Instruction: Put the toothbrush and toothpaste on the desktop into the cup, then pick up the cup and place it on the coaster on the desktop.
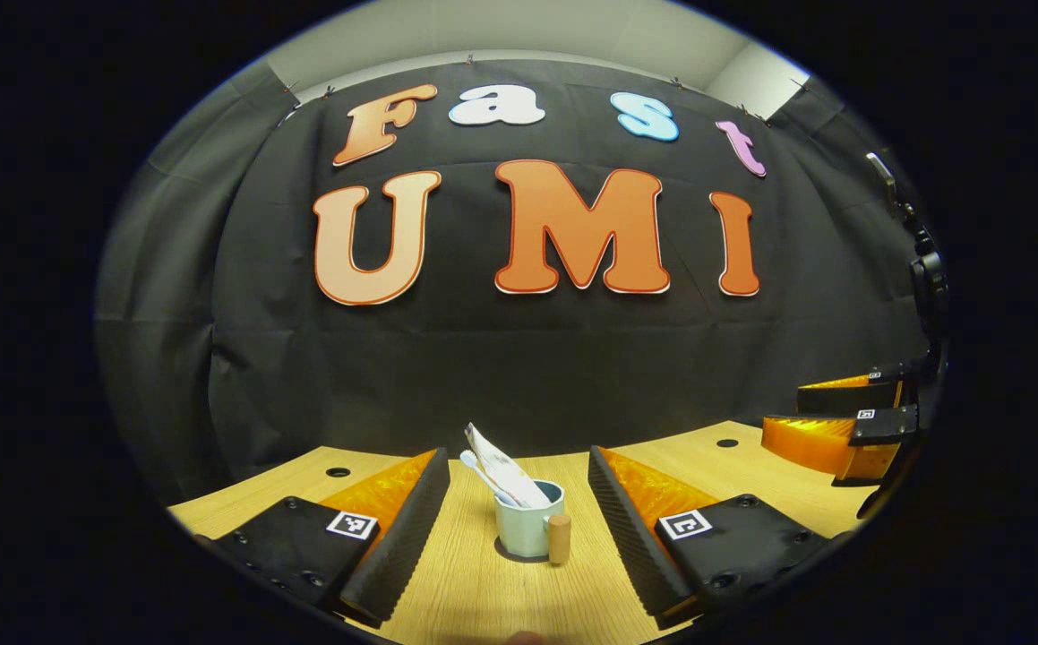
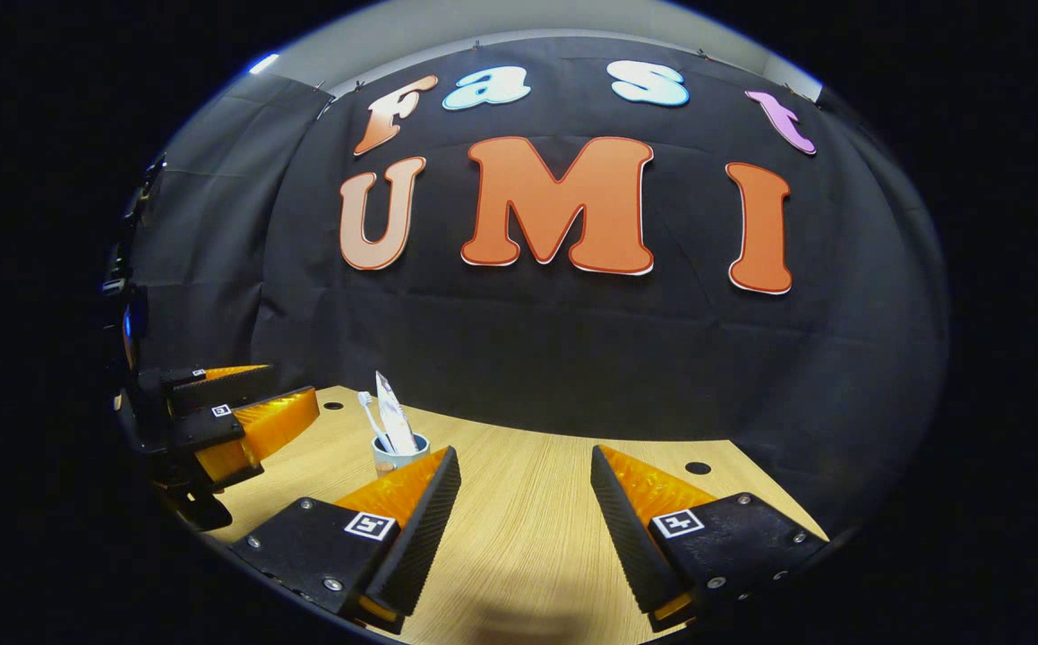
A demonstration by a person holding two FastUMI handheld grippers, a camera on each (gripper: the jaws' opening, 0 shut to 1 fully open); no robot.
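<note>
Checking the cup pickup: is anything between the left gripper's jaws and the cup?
Nothing visible. The left gripper is open, and the cup with toothbrush and toothpaste stands on bare desktop beyond its jaws.

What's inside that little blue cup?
A white toothbrush and a white toothpaste tube stand in the pale blue cup with a wooden handle, leaning left. Their lower ends and the cup's bottom are hidden by its wall.

My two tool cameras sat low over the table (image 1: 483,591), both facing the back wall, sharing the cup (image 1: 526,528) between them.
</note>
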